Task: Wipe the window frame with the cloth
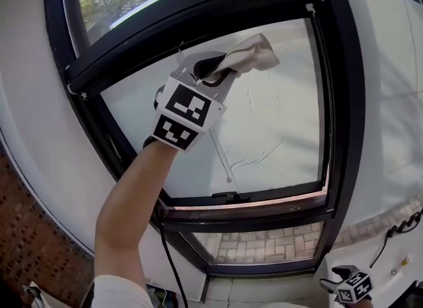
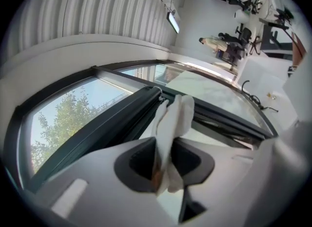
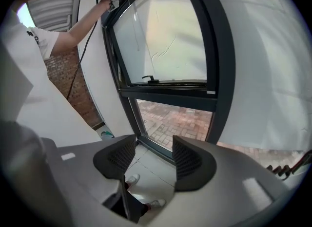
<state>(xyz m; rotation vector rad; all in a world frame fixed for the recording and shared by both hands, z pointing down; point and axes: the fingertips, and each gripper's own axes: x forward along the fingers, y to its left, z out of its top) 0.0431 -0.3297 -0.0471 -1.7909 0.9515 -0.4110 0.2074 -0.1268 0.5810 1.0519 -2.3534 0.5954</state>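
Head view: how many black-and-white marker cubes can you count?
2. One black-and-white marker cube sits on the raised left gripper, whose claw clamps the white cloth; the other on the right gripper, at the bottom-right corner.

The crumpled off-white fabric cloth (image 1: pixel 254 55) is pinched by one end between the jaws of the left gripper (image 1: pixel 215 69). Its loose end is bunched and sticks out past the jaws. It is raised to the top of the large pane, right at the upper rail of the glossy black window frame (image 1: pixel 340 102); whether it touches cannot be told. The frame's sash stands closed, with a smaller pane below it.
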